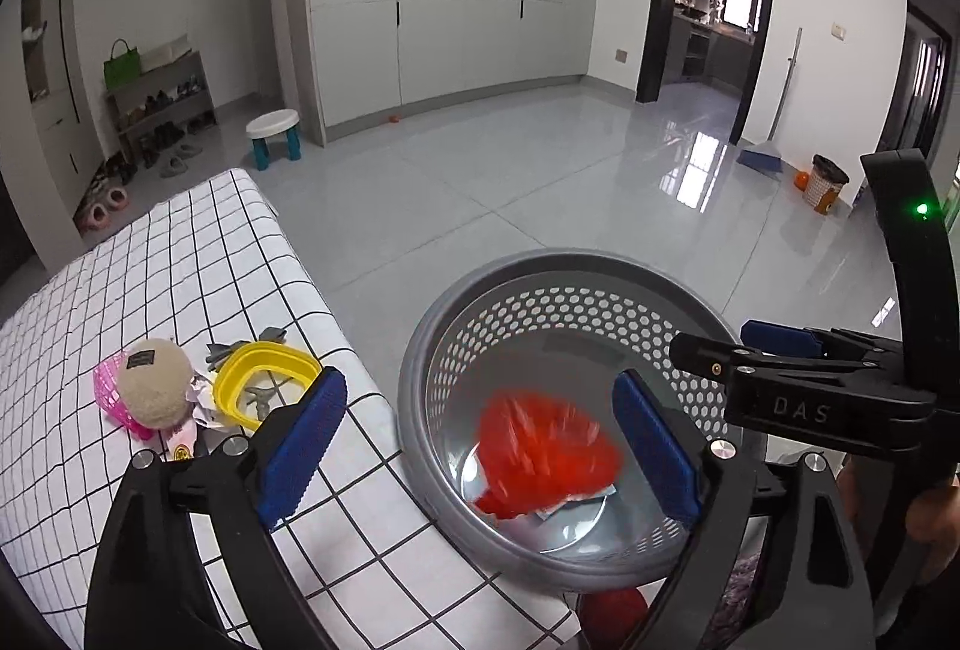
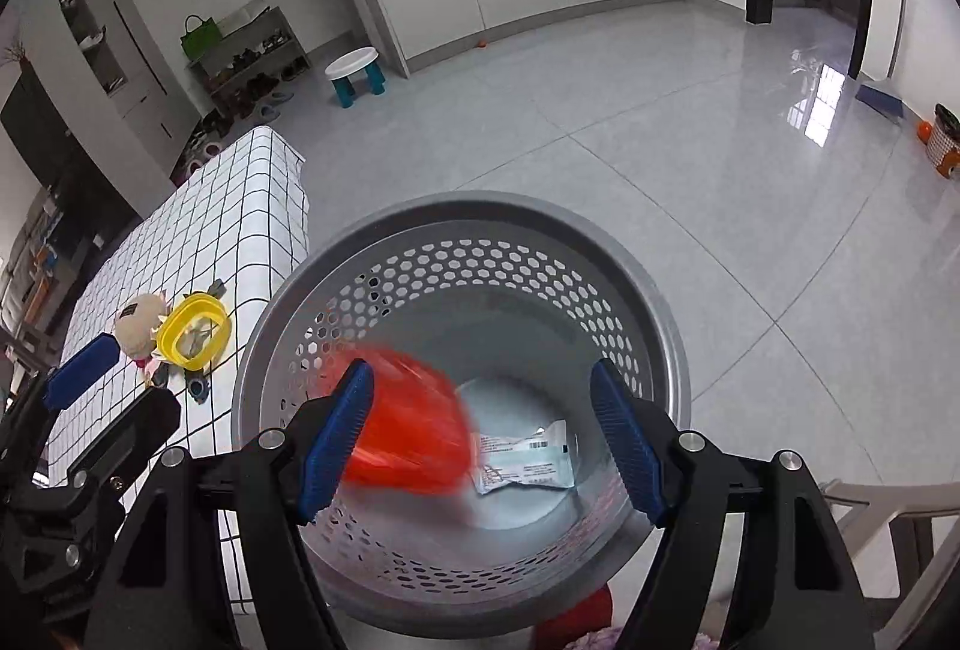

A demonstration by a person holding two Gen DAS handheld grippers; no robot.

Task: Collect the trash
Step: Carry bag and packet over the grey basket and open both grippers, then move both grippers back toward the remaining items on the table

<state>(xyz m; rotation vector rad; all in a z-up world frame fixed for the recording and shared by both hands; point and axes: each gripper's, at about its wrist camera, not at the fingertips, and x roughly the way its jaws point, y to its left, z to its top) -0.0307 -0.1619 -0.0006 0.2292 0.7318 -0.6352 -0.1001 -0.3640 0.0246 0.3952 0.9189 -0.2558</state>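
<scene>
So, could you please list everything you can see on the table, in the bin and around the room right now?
Bin: one, grey, perforated, beside the table.
Red wrapper: one, blurred, inside the bin.
White packet: one, on the bin floor.
Checked table: one, white with black grid.
Yellow container: one, on the table.
Plush toy: one, beige, beside the container.
Pink basket: one, behind the toy.
Stool: one, white and teal, on the floor.
Left gripper: open, over the bin.
Right gripper: open, over the bin.

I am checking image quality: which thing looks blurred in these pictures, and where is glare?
Left wrist view: the red bag in the grey basket is smeared; window glare lies on the floor. Right wrist view: same red smear, white packet sharp.
</scene>
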